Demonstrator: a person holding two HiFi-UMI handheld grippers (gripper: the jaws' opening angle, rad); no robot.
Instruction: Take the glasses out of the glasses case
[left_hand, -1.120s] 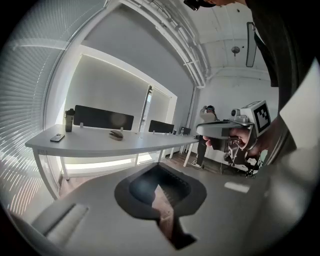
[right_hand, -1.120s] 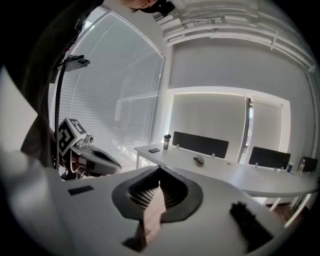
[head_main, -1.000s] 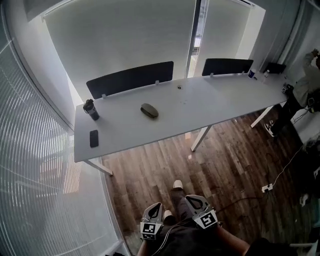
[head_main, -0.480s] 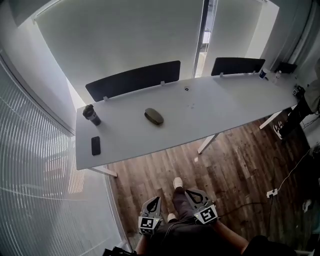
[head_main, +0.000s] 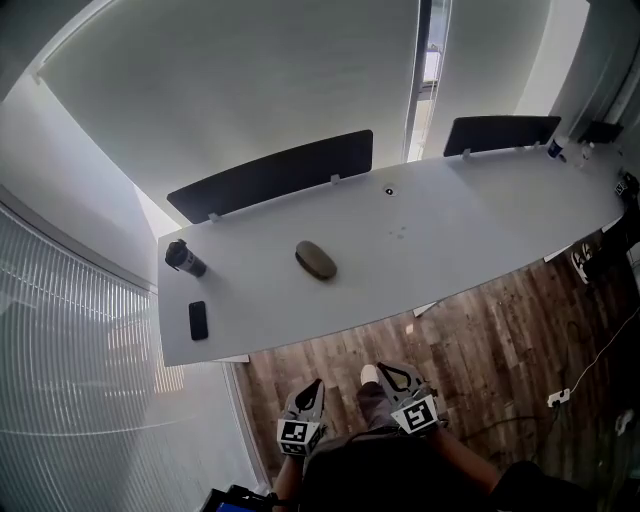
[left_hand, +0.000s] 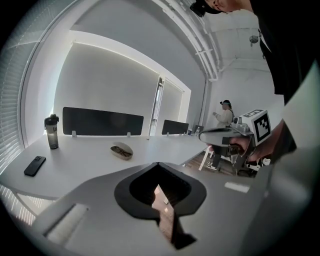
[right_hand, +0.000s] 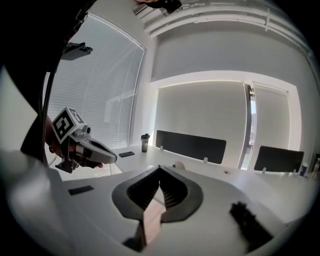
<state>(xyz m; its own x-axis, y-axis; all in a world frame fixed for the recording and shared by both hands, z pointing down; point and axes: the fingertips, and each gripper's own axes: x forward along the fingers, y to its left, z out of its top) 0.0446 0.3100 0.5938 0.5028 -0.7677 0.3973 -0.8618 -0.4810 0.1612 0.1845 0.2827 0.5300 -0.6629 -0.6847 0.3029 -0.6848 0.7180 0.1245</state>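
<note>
The glasses case, a closed olive-grey oval, lies on the long white table, left of the middle. It also shows in the left gripper view as the glasses case. In the right gripper view only the top of the glasses case shows behind the jaws. My left gripper and right gripper hang side by side over the wooden floor, well short of the table's near edge. Both are shut with nothing between the jaws. The glasses themselves are not visible.
A dark bottle and a black phone sit at the table's left end. Two dark divider panels stand along its far edge. A blind-covered window runs along the left. A person stands beyond the table's far right end.
The table and the case have slid nearer in the head view as I walked forward. Both grippers stayed shut and low, side by side.
</note>
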